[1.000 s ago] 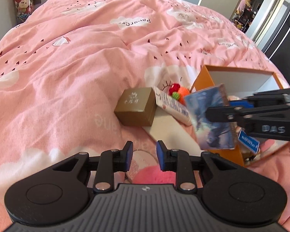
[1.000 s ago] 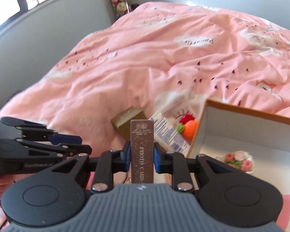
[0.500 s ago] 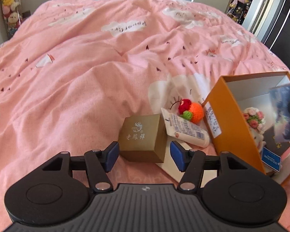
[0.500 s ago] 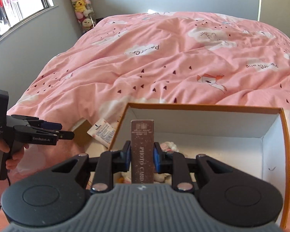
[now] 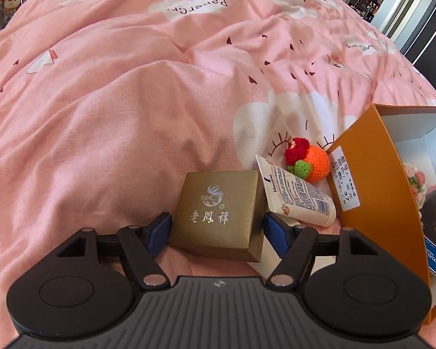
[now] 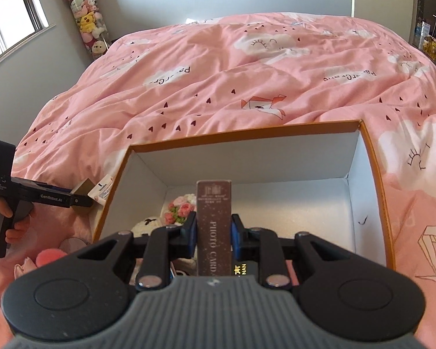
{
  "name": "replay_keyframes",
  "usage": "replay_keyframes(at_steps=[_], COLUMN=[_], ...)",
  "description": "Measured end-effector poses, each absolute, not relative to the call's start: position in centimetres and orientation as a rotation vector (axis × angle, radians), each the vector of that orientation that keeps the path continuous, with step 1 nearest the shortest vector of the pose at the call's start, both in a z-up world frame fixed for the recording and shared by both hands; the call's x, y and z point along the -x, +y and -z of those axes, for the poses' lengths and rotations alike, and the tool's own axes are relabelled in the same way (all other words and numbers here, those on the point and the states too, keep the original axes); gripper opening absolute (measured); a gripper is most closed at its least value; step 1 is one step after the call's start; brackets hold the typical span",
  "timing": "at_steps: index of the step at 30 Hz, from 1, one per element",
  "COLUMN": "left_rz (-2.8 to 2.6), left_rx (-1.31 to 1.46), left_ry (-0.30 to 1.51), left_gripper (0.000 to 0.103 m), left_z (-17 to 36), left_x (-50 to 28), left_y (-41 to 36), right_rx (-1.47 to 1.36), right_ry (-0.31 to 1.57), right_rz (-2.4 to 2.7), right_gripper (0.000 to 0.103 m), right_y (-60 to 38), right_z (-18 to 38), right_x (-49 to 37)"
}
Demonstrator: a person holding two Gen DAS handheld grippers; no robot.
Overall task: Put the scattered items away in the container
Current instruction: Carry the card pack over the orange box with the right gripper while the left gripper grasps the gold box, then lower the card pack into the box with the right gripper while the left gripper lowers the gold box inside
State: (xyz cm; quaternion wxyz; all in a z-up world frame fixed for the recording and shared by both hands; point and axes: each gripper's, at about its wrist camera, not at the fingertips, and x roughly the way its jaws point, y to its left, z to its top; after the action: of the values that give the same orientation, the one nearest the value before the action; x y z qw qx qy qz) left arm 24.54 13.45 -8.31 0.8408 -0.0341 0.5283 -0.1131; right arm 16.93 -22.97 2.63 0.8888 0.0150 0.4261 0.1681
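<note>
A gold gift box (image 5: 215, 212) lies on the pink duvet between the fingers of my left gripper (image 5: 216, 229). Its jaws are opening, one blue pad on each side of the box, and a gap shows at the right pad. A white cream tube (image 5: 299, 197) leans on the box. Behind it lies a crocheted orange ball (image 5: 308, 163). To their right stands the orange container (image 5: 372, 203). My right gripper (image 6: 213, 232) hangs over the container's white inside (image 6: 290, 203), shut on an upright brown photo card box (image 6: 214, 221).
Inside the container lie a crocheted flower bunch (image 6: 180, 208), a white plush piece (image 6: 148, 224) and a dark box (image 5: 434, 218). A pink round item (image 6: 48, 257) sits on the duvet left of it. A hand (image 6: 5, 224) holds the left gripper. Plush toys (image 6: 87, 20) stand by the wall.
My left gripper came down and forward to the gold box, and its jaws spread wide around it. My right gripper carried the photo card box rightward until it stood over the container.
</note>
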Motion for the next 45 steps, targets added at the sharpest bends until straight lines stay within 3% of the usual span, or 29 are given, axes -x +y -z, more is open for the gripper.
replay_keyframes(at_steps=[9, 17, 28, 45], left_rz=[0.204, 0.188, 0.4, 0.591], left_rx=[0.022, 0.019, -0.045, 0.006], left_ry=[1.079, 0.96, 0.787, 0.82], left_gripper=[0.076, 0.069, 0.069, 0.069], left_z=[7.2, 0.6, -6.4, -1.2], left_x=[-23.4, -20.4, -18.2, -20.8], left_y=[12.4, 11.7, 2.9, -9.0], right_rx=[-0.059, -0.109, -0.157, -0.207], right_ry=[0.877, 0.859, 0.849, 0.859], right_rz=[-0.344, -0.316, -0.308, -0.265], right_gripper=[0.025, 0.025, 0.025, 0.025], right_y=[-24.1, -25.5, -27.2, -29.3], right_z=[-2.4, -2.5, -2.9, -1.6], right_x=[-16.5, -16.8, -17.4, -19.1])
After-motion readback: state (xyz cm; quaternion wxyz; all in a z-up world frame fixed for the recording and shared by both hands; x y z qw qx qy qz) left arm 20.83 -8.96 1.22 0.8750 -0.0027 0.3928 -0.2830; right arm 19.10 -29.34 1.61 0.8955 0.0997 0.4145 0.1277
